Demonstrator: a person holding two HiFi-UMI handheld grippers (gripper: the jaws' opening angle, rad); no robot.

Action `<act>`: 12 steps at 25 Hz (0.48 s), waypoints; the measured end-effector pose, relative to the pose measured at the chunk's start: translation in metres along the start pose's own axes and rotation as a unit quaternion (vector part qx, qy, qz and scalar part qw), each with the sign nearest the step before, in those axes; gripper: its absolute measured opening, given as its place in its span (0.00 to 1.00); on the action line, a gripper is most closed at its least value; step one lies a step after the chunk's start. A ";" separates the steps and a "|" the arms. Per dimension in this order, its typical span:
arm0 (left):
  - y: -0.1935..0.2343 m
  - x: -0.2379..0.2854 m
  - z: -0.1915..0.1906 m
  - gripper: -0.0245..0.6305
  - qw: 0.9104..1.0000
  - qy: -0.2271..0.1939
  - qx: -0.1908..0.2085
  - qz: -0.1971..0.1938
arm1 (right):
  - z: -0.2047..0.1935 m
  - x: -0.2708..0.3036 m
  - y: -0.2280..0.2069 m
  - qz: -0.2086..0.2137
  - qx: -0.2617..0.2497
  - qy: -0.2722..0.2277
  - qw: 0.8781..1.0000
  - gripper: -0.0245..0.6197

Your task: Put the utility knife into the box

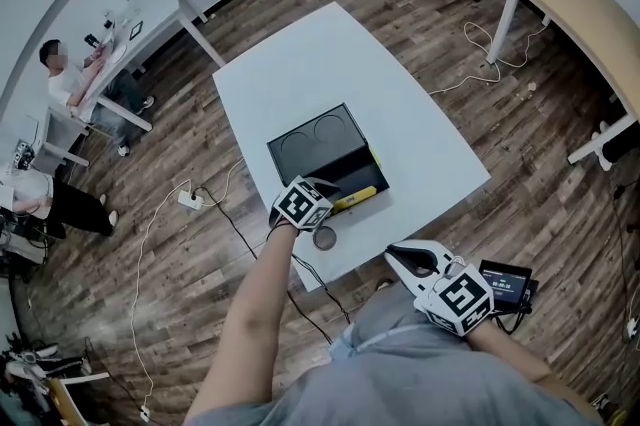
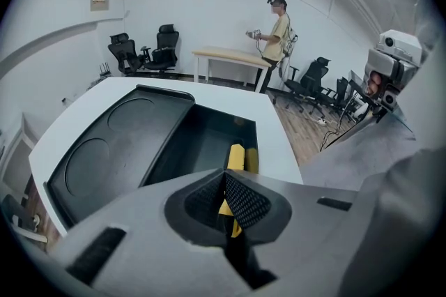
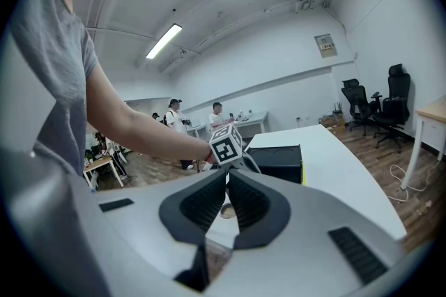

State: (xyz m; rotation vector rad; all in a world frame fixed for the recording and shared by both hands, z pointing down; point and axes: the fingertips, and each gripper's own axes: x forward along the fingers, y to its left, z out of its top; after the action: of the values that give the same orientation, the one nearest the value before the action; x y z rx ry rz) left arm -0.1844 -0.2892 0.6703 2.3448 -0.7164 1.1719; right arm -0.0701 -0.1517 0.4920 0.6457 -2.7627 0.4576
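Your L gripper is clamped on the yellow utility knife, whose tip is over the black box's open compartment, by its near wall. Let go too soon & it may catch the rim and tip out. R gripper is closed on nothing, well short of the box.

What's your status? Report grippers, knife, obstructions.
Left gripper shut on utility knife, its front end over the open box. Right gripper shut, empty, near the body. Small round object on table beside left gripper, seemingly clear of the path.
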 end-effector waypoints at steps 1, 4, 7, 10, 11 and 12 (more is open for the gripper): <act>0.000 -0.001 0.001 0.06 1.000 -0.002 -0.001 0.001 | 0.000 0.000 0.000 0.000 0.000 0.000 1.000 0.09; -0.001 -0.002 0.004 0.06 1.000 -0.012 -0.011 0.002 | 0.001 0.001 0.000 0.003 -0.001 0.000 1.000 0.09; -0.004 -0.005 0.006 0.06 1.000 -0.021 -0.015 0.001 | 0.002 0.001 0.003 0.005 -0.002 -0.001 1.000 0.09; -0.006 -0.008 0.008 0.06 0.999 -0.029 -0.016 0.004 | 0.002 0.001 0.005 0.007 -0.004 -0.002 1.000 0.09; -0.007 -0.009 0.008 0.06 0.999 -0.032 -0.017 0.005 | 0.002 0.001 0.005 0.008 -0.004 -0.002 1.000 0.09; -0.008 -0.010 0.008 0.06 0.999 -0.035 -0.017 0.007 | 0.001 0.001 0.006 0.008 -0.004 -0.002 1.000 0.09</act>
State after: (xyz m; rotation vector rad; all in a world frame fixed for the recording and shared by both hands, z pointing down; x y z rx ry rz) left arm -0.1798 -0.2851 0.6563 2.3654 -0.7706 1.0801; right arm -0.0735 -0.1476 0.4896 0.6220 -2.7734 0.4479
